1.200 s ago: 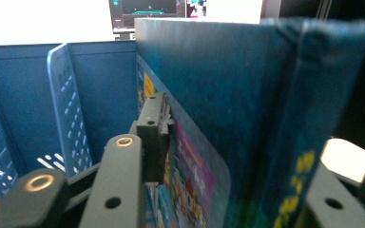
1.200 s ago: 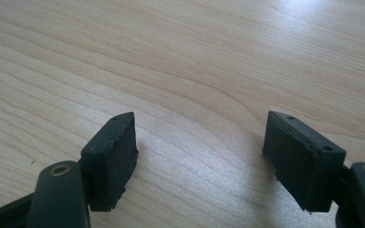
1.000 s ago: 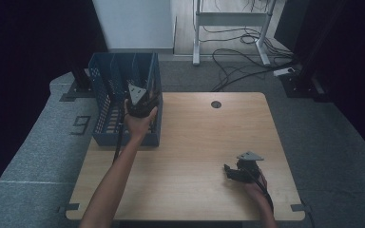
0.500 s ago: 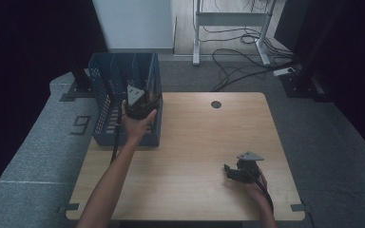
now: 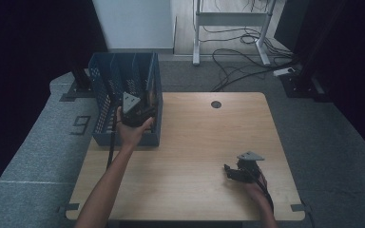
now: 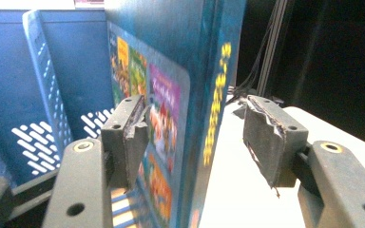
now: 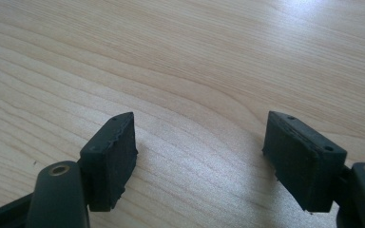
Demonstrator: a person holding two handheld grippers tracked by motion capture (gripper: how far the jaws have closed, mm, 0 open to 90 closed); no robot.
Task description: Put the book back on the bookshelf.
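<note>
A thin picture book (image 6: 171, 95) with a dark teal spine stands upright in the right-hand compartment of the blue slotted crate (image 5: 105, 102). My left gripper (image 5: 145, 107) reaches over the crate's near wall, and its jaws straddle the book (image 5: 148, 92). In the left gripper view the jaws of the left gripper (image 6: 195, 114) have just been opening: the right pad (image 6: 266, 137) stands clear of the spine and the left pad (image 6: 128, 133) lies close to the cover. My right gripper (image 5: 229, 171) rests low over the wooden table (image 5: 195, 137), open, with bare wood between its pads (image 7: 111, 156).
The crate (image 6: 52, 71) sits at the table's far left corner and has several dividers. A round cable hole (image 5: 216, 104) lies near the far edge. Grey carpet, a desk frame (image 5: 230, 28) and cables lie beyond the table.
The left hand has drawn back a little toward the crate's near wall, and its gripper has widened around the book. The right gripper has stayed where it was.
</note>
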